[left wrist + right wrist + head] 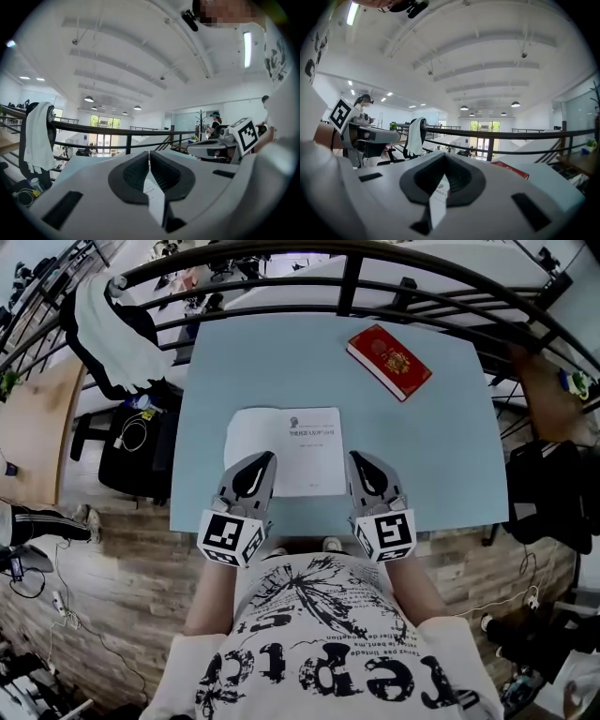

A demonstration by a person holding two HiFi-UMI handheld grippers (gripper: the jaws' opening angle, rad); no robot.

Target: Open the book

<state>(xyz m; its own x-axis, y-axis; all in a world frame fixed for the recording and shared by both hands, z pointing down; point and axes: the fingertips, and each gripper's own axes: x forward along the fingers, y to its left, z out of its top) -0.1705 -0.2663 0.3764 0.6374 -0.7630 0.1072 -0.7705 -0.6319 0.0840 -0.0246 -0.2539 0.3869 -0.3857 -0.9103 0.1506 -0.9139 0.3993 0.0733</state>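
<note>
pale blue table (441, 427): flat, smooth, matte. white booklet (291, 451) near the front edge: thin, limp paper with small print at top centre, taken to be the book in hand. pinched at both near corners, likely to lift the top leaf evenly without creasing. red book (389, 361) at the far right: closed, glossy cover, gold emblem, well apart from both tools. left gripper (266, 458) clenched on a white paper edge. right gripper (355, 458) likewise clamped on paper.
</note>
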